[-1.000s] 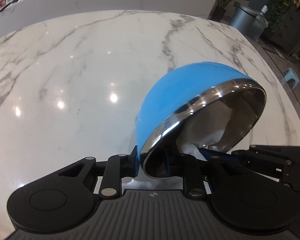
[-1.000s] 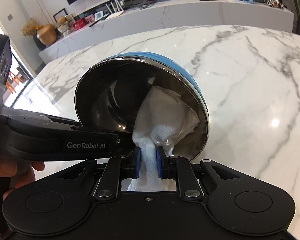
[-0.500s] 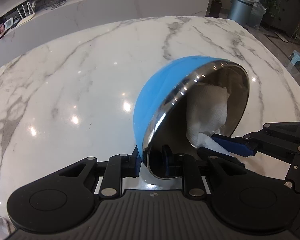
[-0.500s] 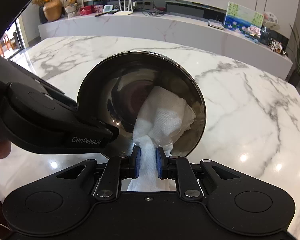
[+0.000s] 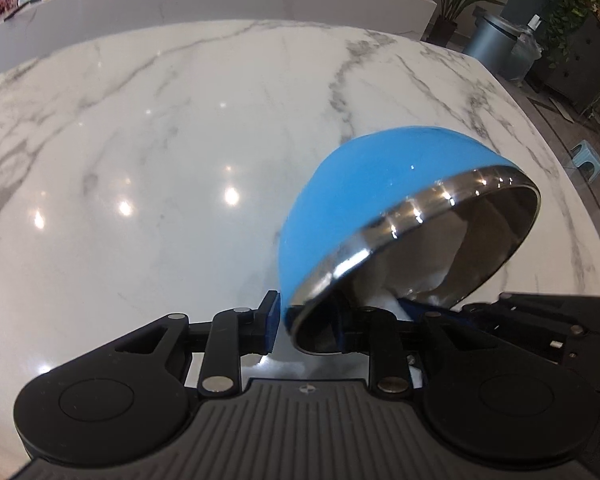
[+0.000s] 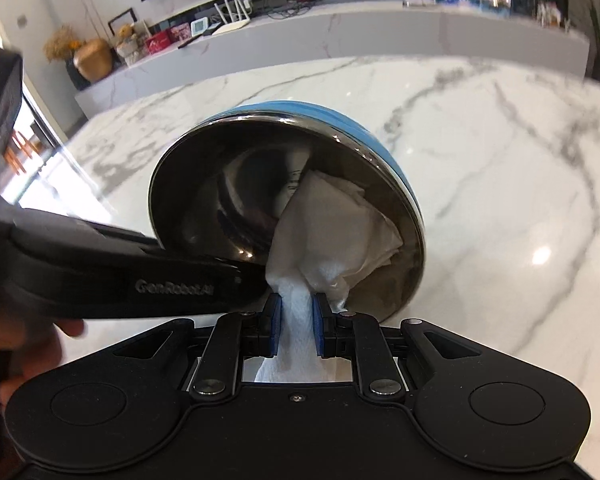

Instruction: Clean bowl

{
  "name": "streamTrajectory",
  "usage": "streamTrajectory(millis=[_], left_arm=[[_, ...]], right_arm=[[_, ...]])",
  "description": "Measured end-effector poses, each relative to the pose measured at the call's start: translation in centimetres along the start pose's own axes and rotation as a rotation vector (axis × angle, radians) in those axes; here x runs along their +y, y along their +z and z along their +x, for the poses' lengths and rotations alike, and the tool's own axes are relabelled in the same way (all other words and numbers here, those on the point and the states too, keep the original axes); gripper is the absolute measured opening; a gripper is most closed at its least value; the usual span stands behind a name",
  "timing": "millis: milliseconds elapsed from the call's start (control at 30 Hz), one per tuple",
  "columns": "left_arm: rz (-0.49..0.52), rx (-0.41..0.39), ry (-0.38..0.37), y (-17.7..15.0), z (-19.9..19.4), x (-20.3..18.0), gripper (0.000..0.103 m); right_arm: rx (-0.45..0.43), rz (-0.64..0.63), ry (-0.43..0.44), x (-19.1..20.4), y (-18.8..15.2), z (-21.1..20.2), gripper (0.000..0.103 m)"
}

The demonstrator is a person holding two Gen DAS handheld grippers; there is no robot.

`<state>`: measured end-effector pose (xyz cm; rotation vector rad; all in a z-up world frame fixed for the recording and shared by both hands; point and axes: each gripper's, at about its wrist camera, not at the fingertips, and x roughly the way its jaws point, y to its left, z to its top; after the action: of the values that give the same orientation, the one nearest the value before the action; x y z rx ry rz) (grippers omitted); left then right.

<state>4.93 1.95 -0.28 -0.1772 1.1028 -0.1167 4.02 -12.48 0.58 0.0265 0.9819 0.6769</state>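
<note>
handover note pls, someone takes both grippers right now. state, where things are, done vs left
Left gripper: jaws shut on the rim of the blue bowl, held tilted above the marble table, opening toward the right gripper.
Right gripper: jaws shut on the white paper towel, its wad pressed against the bowl's steel inside.
Done: both grasps, towel in the bowl.
Left: wipe the rest of the inside, then set the bowl down.

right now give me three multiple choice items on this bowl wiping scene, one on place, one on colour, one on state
1. Where is the paper towel's free end?
A. inside the bowl
B. flat on the marble table
C. under the bowl

2. What colour is the bowl's outside?
A. red
B. blue
C. green

3. How is the bowl held?
A. upright on the table
B. tipped on its side, rim clamped
C. upside down

Key: 1 A, the right gripper presses it against the steel interior; 2 B, blue shell; 3 B, the left gripper grips the rim above the marble table.
</note>
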Motion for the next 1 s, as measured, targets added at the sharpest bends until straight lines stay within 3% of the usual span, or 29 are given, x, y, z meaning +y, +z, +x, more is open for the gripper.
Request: streamTrajectory(millis=[233,433,667,767,1000], left_arm=[[0.026,0.0,0.002,0.0,-0.2,-0.1,0.02],[0.05,-0.01,0.011,0.0,-0.7,-0.2,0.018],[0.089,-0.039,0.044,-0.1,-1.0,-0.7,0.018],[0.091,-0.042,0.049,-0.1,-1.1,-0.7,0.018],[0.021,-0.048,0.01,0.1,-0.9,0.3,0.019]], right_arm=[[-0.001,-0.03,-0.02,0.6,0.2,-0.2,0.014],[-0.017,-0.109,-0.091,1.2,-0.1,-0.5,0.014],[-0.096,-0.31,-0.287,3.0,-0.9,-1.0,0.014],[-0.095,-0.334,-0.302,3.1,-1.2,-0.8,0.014],[-0.08,-0.236,-0.242,1.7,-0.9,-0.4,0.014]])
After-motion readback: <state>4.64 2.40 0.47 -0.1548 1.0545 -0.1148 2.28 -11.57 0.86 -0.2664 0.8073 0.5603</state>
